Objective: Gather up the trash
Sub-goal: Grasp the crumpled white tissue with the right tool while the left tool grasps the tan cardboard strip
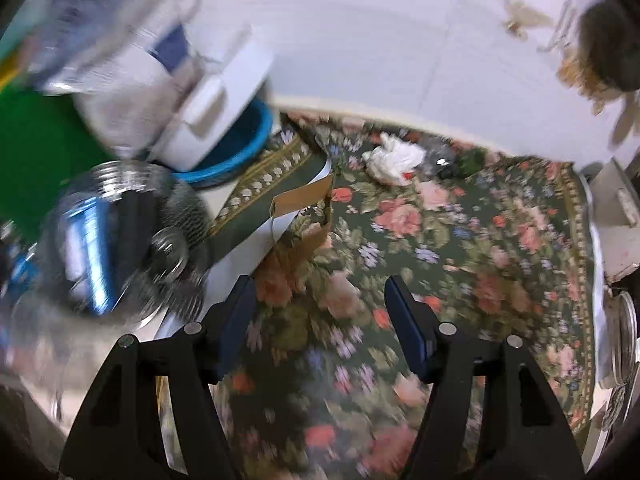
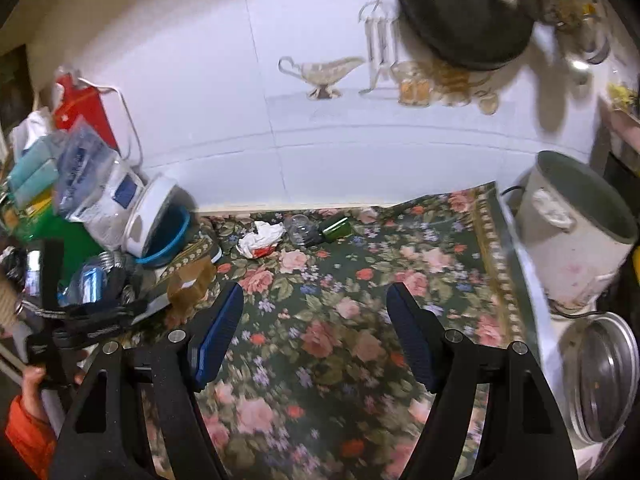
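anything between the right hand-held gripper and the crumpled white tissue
Nothing: in the right wrist view only bare floral tablecloth separates the open right hand-held gripper from the crumpled white tissue.

the middle of the floral cloth (image 2: 340, 320) lies bare, open to passage. left of it stands a heap of clear bottles (image 2: 96, 276) and a tipped white tub (image 2: 156, 216). right of it, a white cooker pot (image 2: 576, 232). at its far edge, crumpled tissue (image 2: 260, 238) and a green bottle (image 2: 336, 229).

Dark green cloth (image 2: 340, 320) patterned with pink, red roses, gold-beaded border. Crumpled tissue (image 2: 260, 238) white, red-flecked. Small bottle (image 2: 336, 229) green. Basin (image 2: 168, 244) blue-rimmed. Pads (image 2: 218, 332) navy on black grippers. Sleeve (image 2: 28, 436) orange.
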{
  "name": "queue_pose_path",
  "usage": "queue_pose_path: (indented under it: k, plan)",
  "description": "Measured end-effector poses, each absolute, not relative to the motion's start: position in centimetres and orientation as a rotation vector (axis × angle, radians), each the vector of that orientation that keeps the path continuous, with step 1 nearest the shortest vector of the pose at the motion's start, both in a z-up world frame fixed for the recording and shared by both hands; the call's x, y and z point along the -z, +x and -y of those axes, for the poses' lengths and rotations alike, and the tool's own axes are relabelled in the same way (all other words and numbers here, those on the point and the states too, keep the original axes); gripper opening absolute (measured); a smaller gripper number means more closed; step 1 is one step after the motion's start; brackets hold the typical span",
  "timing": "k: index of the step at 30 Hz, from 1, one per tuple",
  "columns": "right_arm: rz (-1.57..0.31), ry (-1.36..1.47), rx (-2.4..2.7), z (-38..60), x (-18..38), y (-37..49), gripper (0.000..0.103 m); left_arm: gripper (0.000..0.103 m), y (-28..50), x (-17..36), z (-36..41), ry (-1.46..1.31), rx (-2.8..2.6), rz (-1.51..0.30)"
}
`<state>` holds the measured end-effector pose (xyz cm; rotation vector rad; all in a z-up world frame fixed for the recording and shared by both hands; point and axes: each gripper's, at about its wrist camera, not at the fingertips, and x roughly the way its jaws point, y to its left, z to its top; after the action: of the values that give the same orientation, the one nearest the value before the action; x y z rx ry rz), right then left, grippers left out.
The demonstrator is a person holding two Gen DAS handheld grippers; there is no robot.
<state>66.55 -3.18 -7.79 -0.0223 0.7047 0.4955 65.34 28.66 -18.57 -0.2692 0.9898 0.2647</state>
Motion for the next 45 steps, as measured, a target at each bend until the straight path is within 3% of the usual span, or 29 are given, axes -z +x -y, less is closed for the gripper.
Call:
queue_pose_path:
  k: [12,14,19,21,41,44,45]
  plan:
    - [-0.881,-0.039,-0.471,-4.5,13.0,73.0,0.071,0.064,74.2,26.0,-30.9,-0.136,-0.157,-1.104]
    - [-0.907,-0.046,-0.477,-5.6,13.8,74.0,0.071,0.056,74.4,26.2,-31.1,-0.146,-0.133,-1.096]
    - [-0.971,-0.022,-0.505,-7.7,15.6,76.3,0.071,0.012,75.0,27.2,-31.9,-0.220,-0.087,-1.111]
    - [-0.991,-0.010,-0.517,-8.5,16.2,77.1,0.071,0.005,75.1,27.6,-32.2,-0.253,-0.077,-1.108]
    - [-1.087,0.077,-0.539,-17.1,22.9,84.4,0.071,0.001,72.6,21.3,-33.7,-0.237,-0.096,-0.898]
    - [-1.108,0.094,-0.518,-17.9,23.9,85.0,0.058,0.001,72.6,21.7,-33.6,-0.218,-0.104,-0.903]
    - [-1.122,0.105,-0.516,-18.0,24.5,85.3,0.050,0.001,72.6,21.8,-33.6,-0.217,-0.104,-0.905]
